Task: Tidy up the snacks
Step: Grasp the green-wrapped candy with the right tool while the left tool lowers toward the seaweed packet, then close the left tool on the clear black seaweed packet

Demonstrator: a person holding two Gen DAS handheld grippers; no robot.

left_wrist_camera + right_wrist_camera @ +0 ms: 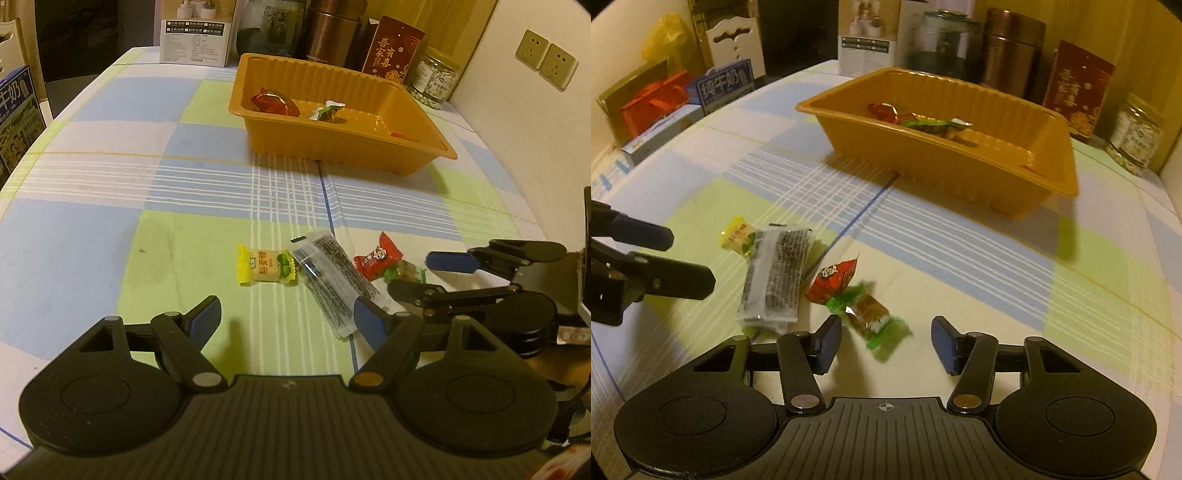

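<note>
An orange tray (417,162) (923,173) sits far on the checked tablecloth and holds a red-wrapped snack (275,101) and a green-wrapped one (327,112). Nearer lie a yellow candy (266,266) (738,236), a clear black-speckled packet (328,277) (775,277), a red snack (376,258) (833,278) and a green-wrapped candy (404,272) (873,315). My left gripper (288,319) is open and empty, just short of the yellow candy and packet. My right gripper (886,345) (424,273) is open, with the green candy just ahead of its jaws.
Boxes, jars and a metal canister (332,33) line the table's far edge, with a red card (391,48) and a nut jar (436,79). A milk carton (726,85) and boxes stand at the left. A wall with sockets (546,61) is at the right.
</note>
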